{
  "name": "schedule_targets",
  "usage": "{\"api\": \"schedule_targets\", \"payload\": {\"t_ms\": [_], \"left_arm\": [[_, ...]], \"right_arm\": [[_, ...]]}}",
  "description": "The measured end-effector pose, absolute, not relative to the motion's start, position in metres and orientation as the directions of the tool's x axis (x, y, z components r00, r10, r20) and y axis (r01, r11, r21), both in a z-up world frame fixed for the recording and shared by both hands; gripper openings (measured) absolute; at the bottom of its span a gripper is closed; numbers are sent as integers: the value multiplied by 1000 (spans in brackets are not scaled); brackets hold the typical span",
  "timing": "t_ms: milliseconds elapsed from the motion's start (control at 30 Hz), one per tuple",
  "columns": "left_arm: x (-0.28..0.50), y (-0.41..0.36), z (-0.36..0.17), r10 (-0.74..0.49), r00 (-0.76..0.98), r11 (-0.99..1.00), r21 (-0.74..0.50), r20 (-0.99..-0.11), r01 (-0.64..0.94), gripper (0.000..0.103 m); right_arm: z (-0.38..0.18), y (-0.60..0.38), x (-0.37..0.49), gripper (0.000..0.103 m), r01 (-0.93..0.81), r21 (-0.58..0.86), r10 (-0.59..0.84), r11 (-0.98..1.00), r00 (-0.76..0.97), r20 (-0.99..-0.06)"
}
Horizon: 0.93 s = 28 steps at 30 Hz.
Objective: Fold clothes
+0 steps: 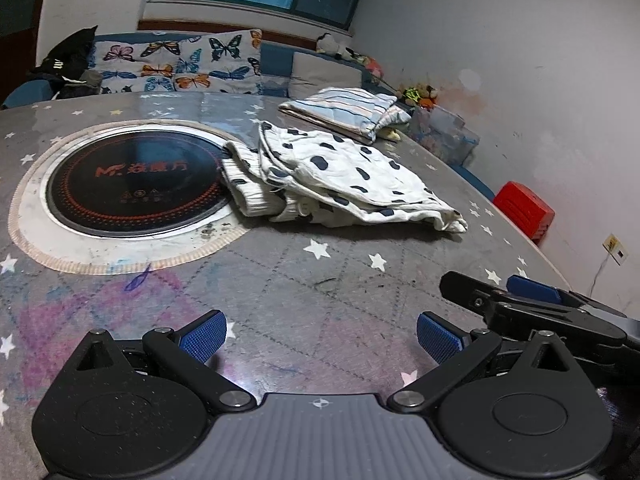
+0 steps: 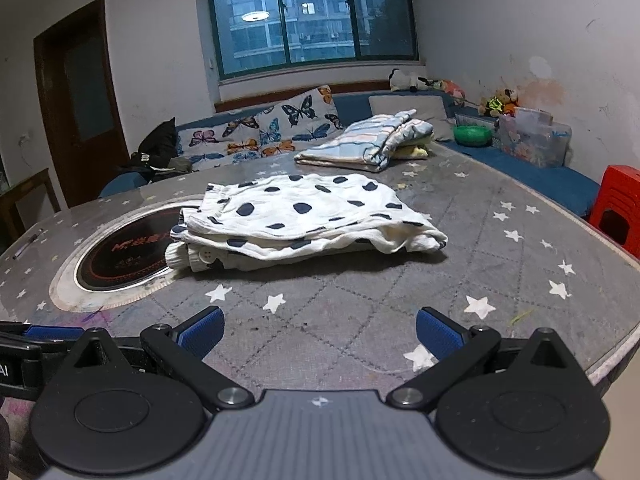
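Where the left wrist camera looks across the grey star-printed tablecloth [image 1: 320, 292], the left gripper [image 1: 322, 338] hovers with its blue-padded fingers spread wide and nothing between them. The folded white garment with dark blue spots [image 1: 340, 176] lies ahead, its ribbed edge overlapping the round black induction hob [image 1: 136, 184]. A folded striped pastel cloth [image 1: 344, 110] sits behind it. The right gripper [image 1: 532, 300] shows at the right edge.

From the right wrist camera, the right gripper [image 2: 320, 334] is likewise wide open and empty, near the table edge. The spotted garment [image 2: 304, 216] rests mid-table, well apart from it, with the striped cloth [image 2: 368, 140] beyond
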<state>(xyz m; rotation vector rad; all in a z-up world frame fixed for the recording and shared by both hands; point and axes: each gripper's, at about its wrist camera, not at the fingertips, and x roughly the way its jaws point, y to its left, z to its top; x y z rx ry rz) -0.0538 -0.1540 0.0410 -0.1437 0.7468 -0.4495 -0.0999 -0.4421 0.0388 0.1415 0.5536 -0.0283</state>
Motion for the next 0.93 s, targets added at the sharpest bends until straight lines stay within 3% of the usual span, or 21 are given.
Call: {"api": "schedule_targets", "payload": {"t_ms": [933], "left_arm": [[-9, -164, 38, -444, 606, 896, -311, -660, 318, 103]], "right_arm": [[29, -453, -56, 103, 112, 124, -14, 986, 794, -608]]}}
